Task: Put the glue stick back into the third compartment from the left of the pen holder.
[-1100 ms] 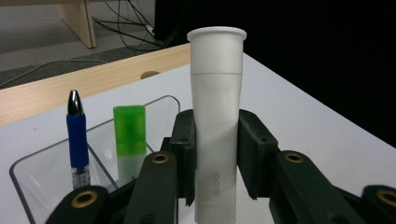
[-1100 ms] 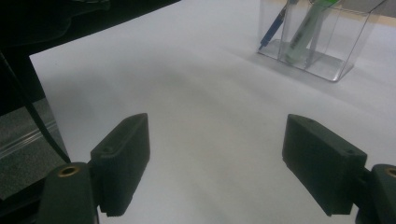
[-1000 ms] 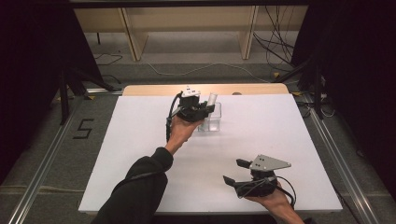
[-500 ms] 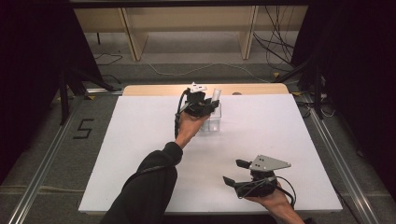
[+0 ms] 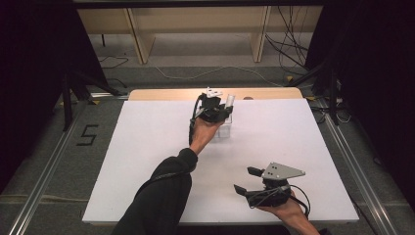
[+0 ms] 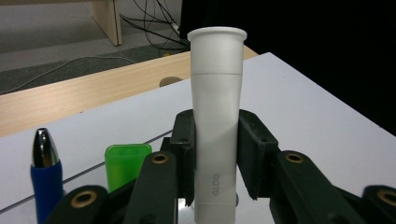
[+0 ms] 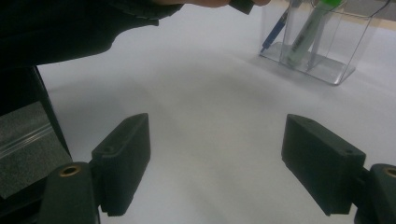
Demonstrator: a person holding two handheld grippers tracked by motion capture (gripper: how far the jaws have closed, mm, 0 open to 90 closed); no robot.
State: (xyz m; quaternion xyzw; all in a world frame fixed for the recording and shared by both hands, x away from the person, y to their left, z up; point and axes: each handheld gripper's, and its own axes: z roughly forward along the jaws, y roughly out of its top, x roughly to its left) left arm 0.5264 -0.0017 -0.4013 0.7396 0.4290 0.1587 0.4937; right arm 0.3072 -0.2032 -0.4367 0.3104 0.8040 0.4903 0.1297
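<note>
glue stick [image 6: 217, 116] upright between left gripper [image 6: 215, 154] jaws, above clear holder [image 5: 224, 128] at table [image 5: 147, 147] far edge. pen [image 6: 45, 177], marker [image 6: 125, 161] left of jaws. right gripper [image 5: 247, 181] well apart, near edge.

The left arm, in a dark sleeve, stretches forward across the table from the bottom of the high view, its bare hand [image 5: 204, 131] wrapped around the left gripper [image 5: 219, 108] at the far side. That gripper's jaws stand narrow, both pads pressing on the sides of what they hold (seen plainly in the left gripper view), with its cable looping back along the wrist. The right hand [image 5: 284, 211] rests low at the near right edge, holding the right gripper [image 5: 243, 179] level with its grey plate on top and its jaws spread wide apart, pointing left.
</note>
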